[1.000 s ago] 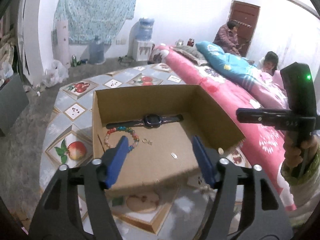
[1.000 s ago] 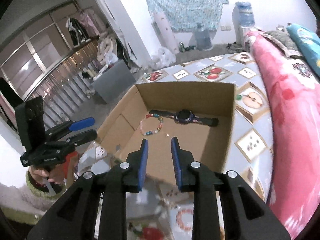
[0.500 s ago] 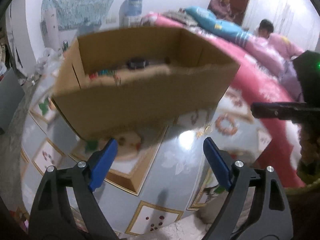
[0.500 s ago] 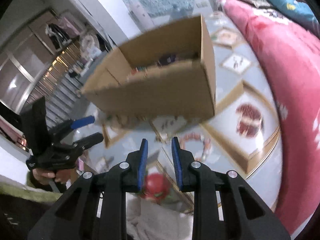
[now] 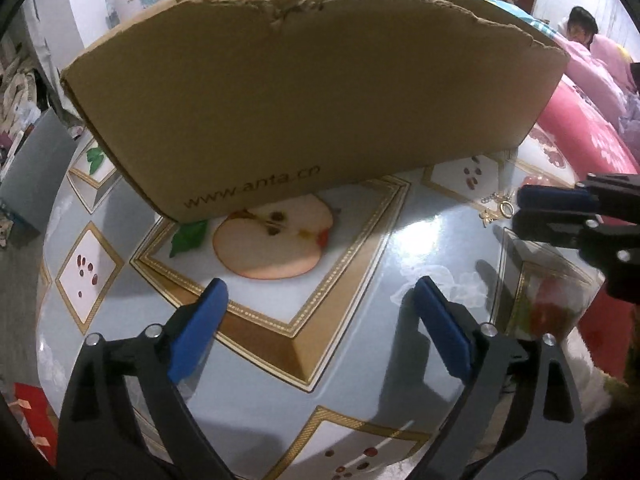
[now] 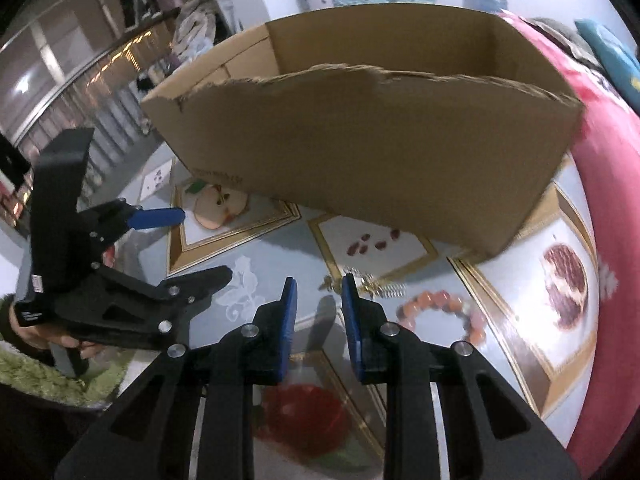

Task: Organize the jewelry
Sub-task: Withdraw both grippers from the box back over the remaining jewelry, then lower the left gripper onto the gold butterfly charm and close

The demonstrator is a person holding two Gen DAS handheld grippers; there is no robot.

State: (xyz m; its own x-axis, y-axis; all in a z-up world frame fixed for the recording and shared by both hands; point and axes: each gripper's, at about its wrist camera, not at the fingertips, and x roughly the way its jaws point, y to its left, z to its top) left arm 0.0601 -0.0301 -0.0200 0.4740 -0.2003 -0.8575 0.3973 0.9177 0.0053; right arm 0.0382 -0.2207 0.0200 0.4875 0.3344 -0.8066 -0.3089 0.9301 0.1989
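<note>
On the fruit-patterned tabletop (image 5: 360,360), before one cardboard box (image 6: 380,152), lie one gold chain (image 6: 368,283) and one orange bead bracelet (image 6: 440,310). Left gripper (image 5: 320,304): just spread wide, empty. Right gripper (image 6: 318,300): narrowly parted, gripping nothing.

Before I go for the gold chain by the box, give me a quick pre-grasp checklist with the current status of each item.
1. Gold chain lying on the tablecloth, outside the cardboard box: ok.
2. Right gripper empty, fingers apart with a narrow gap: ok.
3. Right gripper lined up just short of the chain: ok.
4. Orange bead bracelet lies close beside the chain, could get caught: not ok.
5. Left gripper wide open after just opening, holding nothing, off to the side: ok.
6. Chain tangled or free: cannot tell.
</note>
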